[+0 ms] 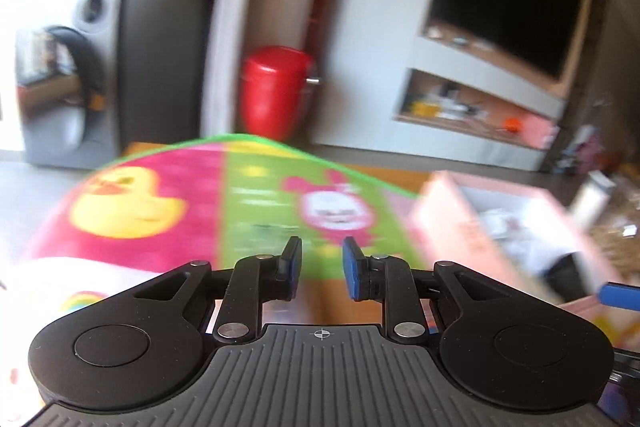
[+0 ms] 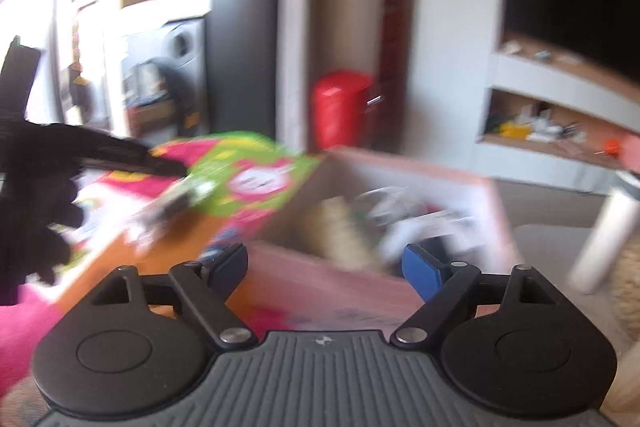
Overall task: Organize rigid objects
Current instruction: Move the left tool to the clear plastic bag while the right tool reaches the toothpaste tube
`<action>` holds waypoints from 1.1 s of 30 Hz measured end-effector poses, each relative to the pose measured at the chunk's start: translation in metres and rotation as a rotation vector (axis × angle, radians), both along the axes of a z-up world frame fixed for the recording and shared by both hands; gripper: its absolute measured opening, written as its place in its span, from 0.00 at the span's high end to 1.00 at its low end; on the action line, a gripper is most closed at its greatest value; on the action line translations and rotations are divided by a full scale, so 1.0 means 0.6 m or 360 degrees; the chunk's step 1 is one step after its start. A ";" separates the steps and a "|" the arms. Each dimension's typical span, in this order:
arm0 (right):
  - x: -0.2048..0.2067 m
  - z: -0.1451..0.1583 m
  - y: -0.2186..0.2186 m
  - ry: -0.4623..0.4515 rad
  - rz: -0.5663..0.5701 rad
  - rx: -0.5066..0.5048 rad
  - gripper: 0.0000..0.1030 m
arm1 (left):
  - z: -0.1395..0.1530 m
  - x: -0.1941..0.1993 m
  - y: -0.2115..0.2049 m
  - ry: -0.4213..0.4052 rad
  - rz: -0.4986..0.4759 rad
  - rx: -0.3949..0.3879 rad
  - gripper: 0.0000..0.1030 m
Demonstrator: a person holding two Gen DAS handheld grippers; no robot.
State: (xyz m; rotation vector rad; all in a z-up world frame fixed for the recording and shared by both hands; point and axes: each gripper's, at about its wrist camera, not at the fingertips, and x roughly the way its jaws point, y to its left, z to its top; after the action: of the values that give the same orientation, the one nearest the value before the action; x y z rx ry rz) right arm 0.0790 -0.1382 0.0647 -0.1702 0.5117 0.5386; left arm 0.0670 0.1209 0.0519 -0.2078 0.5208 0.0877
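Both views are motion-blurred. A pink open box (image 2: 400, 187) holding several blurred items sits on the colourful play mat (image 1: 180, 195); it also shows at the right of the left wrist view (image 1: 500, 223). My left gripper (image 1: 322, 267) hangs above the mat, its blue pads a narrow gap apart with nothing between them. My right gripper (image 2: 324, 271) is wide open and empty, just in front of the box's near wall. A small dark-and-clear object (image 2: 180, 199) lies on the mat left of the box; I cannot tell what it is.
A red bin (image 1: 276, 91) stands by the wall behind the mat. A TV unit with cluttered shelves (image 1: 480, 107) is at the right. A washing machine (image 1: 68, 75) is at the left. A black-gloved hand (image 2: 40, 187) shows at the left of the right wrist view. A white leg or post (image 2: 600, 235) stands right of the box.
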 end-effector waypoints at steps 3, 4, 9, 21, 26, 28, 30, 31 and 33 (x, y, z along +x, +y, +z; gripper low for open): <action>0.000 -0.002 0.063 0.0014 0.0080 -0.0089 0.38 | -0.018 0.007 0.035 0.0055 0.0014 -0.0102 0.76; -0.001 -0.003 0.084 0.0007 0.0084 -0.0130 0.39 | -0.023 0.009 0.039 0.0072 0.0016 -0.0111 0.76; -0.003 -0.024 0.170 -0.0025 0.0055 -0.0298 0.43 | -0.050 0.019 0.036 0.0137 0.0032 -0.0029 0.74; 0.038 -0.088 0.242 0.0012 -0.0076 -0.0570 0.76 | -0.060 0.005 0.042 0.0094 -0.0005 -0.0022 0.69; 0.011 -0.079 0.223 0.0120 -0.0008 -0.0481 0.77 | -0.061 0.003 0.040 0.0086 -0.0019 -0.0022 0.69; -0.006 -0.074 0.209 0.0184 0.0037 -0.0432 0.77 | -0.062 0.003 0.039 0.0087 -0.0024 -0.0024 0.69; -0.025 -0.070 0.191 0.0224 0.0083 -0.0394 0.77 | -0.064 0.004 0.039 0.0096 -0.0033 -0.0030 0.69; -0.036 -0.070 0.183 0.0241 0.0109 -0.0378 0.77 | -0.066 0.004 0.038 0.0105 -0.0037 -0.0031 0.69; -0.054 -0.069 0.167 0.0253 0.0150 -0.0358 0.77 | -0.072 0.007 0.034 0.0131 -0.0041 -0.0015 0.68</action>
State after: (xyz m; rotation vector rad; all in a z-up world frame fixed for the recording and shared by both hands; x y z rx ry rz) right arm 0.0465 -0.0381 0.0231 -0.3698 0.7220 0.5888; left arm 0.0711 0.1412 0.0090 -0.2071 0.6061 0.0688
